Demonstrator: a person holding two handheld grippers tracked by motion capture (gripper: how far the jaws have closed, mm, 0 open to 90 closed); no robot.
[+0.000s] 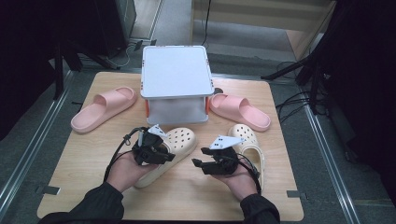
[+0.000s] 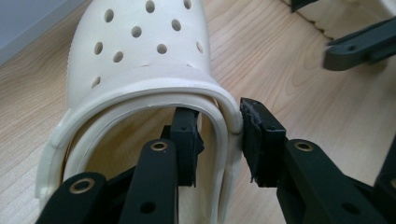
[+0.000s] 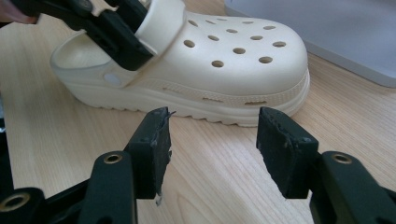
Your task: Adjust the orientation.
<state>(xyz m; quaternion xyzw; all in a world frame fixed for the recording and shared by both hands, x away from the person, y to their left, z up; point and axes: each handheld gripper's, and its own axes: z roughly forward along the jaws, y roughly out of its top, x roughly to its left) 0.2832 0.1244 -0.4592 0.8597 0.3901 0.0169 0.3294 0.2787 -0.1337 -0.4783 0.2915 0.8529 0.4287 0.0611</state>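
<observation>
A cream clog [image 1: 181,139] with holes in its toe lies on the wooden table [image 1: 79,158], its toe toward the box. My left gripper [image 1: 163,154] is at the clog's heel opening. In the left gripper view the clog [image 2: 140,51] has its side rim and strap between the jaws of my left gripper [image 2: 222,140]: one pad is inside, clear of the wall, and the other rests against the outside, so it is open. My right gripper [image 1: 200,157] is beside the clog [image 3: 233,60]; in its own view my right gripper [image 3: 210,149] is open and holds nothing.
A second cream clog [image 1: 248,139] lies under my right hand. Two pink slides [image 1: 102,109] [image 1: 240,111] flank a grey lidded box [image 1: 175,70] at the table's back. Dark stands and cables ring the table on the floor.
</observation>
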